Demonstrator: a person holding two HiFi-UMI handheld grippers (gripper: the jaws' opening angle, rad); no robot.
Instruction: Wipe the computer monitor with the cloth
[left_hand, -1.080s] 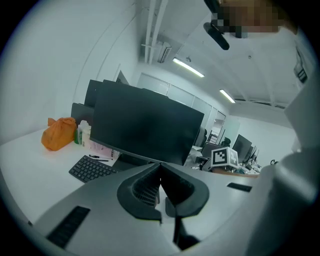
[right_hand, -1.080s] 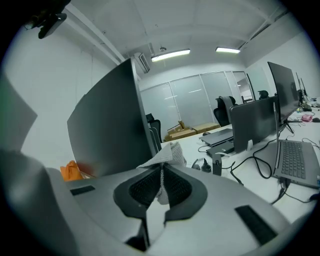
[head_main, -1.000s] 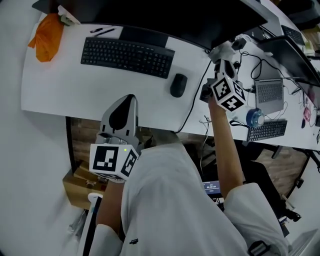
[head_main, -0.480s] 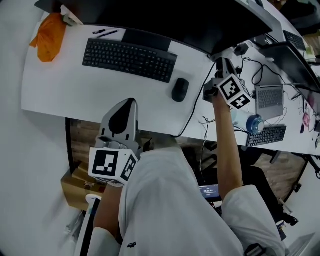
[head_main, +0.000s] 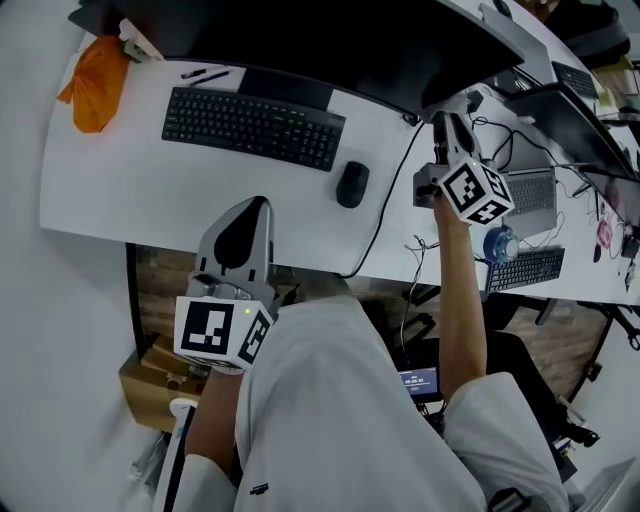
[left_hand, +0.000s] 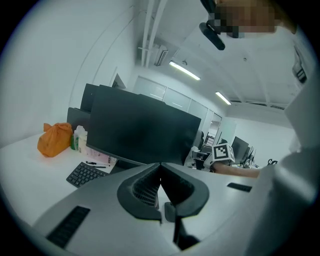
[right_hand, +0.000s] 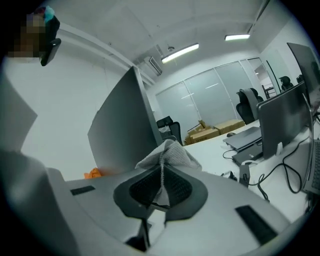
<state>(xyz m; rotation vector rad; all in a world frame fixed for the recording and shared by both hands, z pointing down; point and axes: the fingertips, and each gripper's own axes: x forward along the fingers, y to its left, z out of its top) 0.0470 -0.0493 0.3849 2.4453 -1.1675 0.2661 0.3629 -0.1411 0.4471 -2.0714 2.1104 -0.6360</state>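
We find the right tongs (right_hand: 161, 170) clamped on the cloth (right_hand: 173, 150), held at the right end of the monitor (head_main: 330, 45). The left tongs (left_hand: 160, 172) are closed and empty, near the bench (head_main: 110, 190) edge.

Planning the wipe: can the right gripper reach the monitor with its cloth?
Probably yes: the right gripper, shut on the cloth, sits beside the monitor's right edge with nothing between them.
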